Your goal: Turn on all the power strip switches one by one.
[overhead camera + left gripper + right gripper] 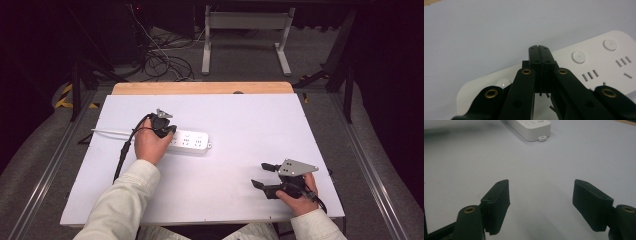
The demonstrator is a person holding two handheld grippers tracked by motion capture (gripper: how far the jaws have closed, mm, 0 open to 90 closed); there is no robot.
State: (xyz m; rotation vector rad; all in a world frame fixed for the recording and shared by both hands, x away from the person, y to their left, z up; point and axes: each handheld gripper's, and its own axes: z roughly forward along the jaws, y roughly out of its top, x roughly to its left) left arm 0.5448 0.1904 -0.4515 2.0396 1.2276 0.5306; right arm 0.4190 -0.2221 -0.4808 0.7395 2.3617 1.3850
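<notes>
A white power strip [192, 141] lies in the middle of the white table top [250, 115], its white cable [107, 131] running off to the left. My left gripper [172, 131] is over the strip's left end. In the left gripper view its jaws are pressed together with nothing between them [539, 50], above the strip [599, 62] with its sockets and round buttons. Whether the tips touch the strip I cannot tell. My right gripper [259, 175] rests near the front right of the table, open and empty [541, 187], pointing toward the strip [531, 127].
A wooden edge [200, 88] borders the table at the back. Beyond it, on the floor, stand a grey metal frame [245, 30] and loose cables [160, 57]. Bare white surface lies between the two grippers.
</notes>
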